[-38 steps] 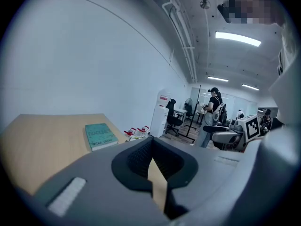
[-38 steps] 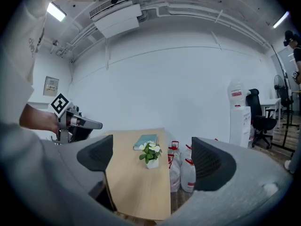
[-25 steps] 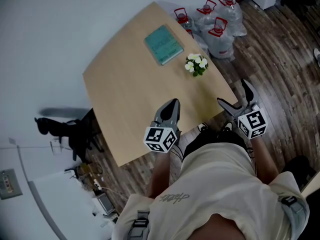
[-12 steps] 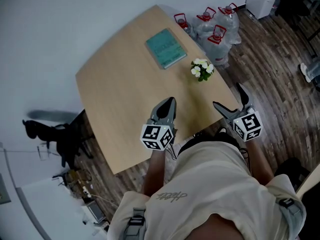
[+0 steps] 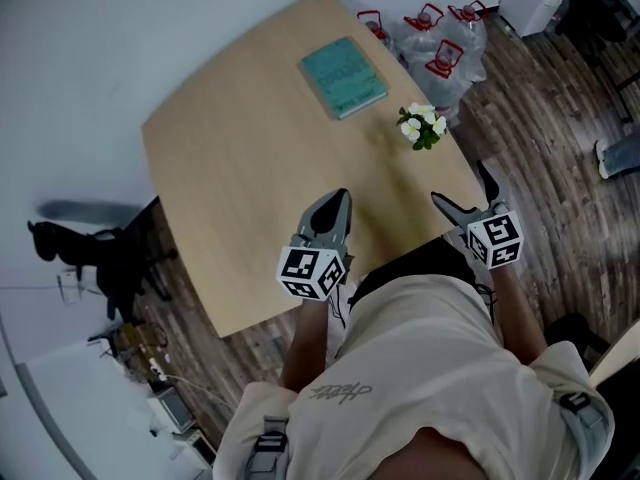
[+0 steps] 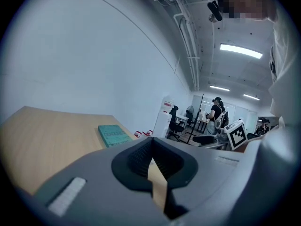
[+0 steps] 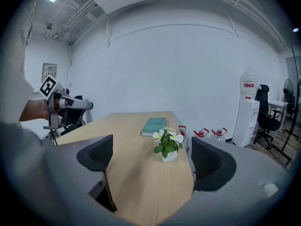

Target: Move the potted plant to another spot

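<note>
Right gripper [image 5: 462, 186] now sits nearer the potted plant [image 5: 422, 128] than a second ago, jaws spread, framing it from afar. Plant stands by the right edge of the table [image 5: 240, 178]. Left gripper [image 5: 338, 203] pressed together, empty. Likely light, blossoms fragile: grasp the white pot [image 7: 169, 156].

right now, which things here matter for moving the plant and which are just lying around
For the job:
- potted plant, upright near the table edge
- right gripper, jaws apart, pointed at the plant, not touching it

Just lying about:
- teal book on the table
- water bottles on the floor
- left gripper, jaws together, empty
</note>
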